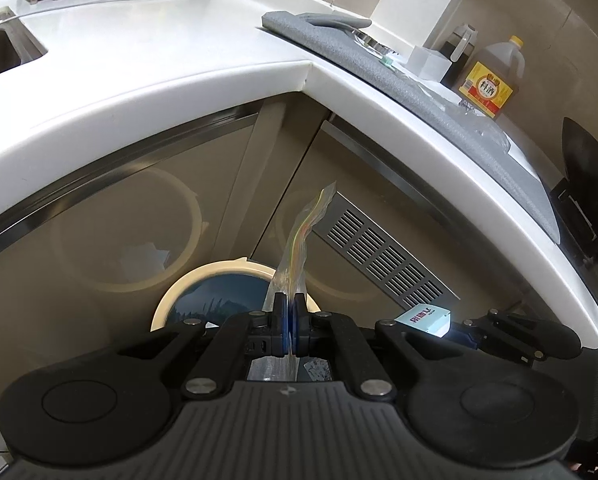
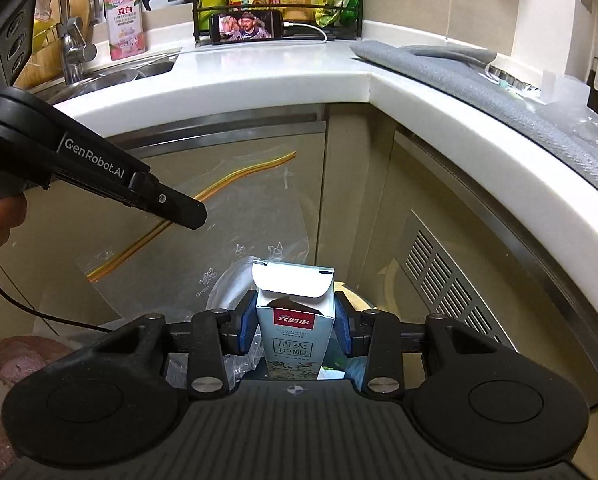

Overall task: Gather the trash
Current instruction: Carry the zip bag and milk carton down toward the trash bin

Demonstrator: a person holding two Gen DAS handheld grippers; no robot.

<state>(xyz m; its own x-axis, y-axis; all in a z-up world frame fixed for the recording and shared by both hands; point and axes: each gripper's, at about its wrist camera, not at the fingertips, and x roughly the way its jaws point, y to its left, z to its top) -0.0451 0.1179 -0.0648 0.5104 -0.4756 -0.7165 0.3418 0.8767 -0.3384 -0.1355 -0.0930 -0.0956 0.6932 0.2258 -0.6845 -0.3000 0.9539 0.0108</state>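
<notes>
Here the left gripper (image 1: 290,320) pinches a clear zip bag (image 1: 299,236) upright by its edge, while the right gripper (image 2: 295,326) clamps an opened carton (image 2: 295,320) just above the bin (image 1: 171,300) below both, seemingly ready to drop.

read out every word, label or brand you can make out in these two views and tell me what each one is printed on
"GenRobot.AI": side of the left gripper.
"料酒": yellow label of the brown bottle.
"立白": pink pump bottle by the sink.
"清火护眼": front of the small carton in the right gripper; its red band is too blurred.
Rack bottle labels: too small.
</notes>
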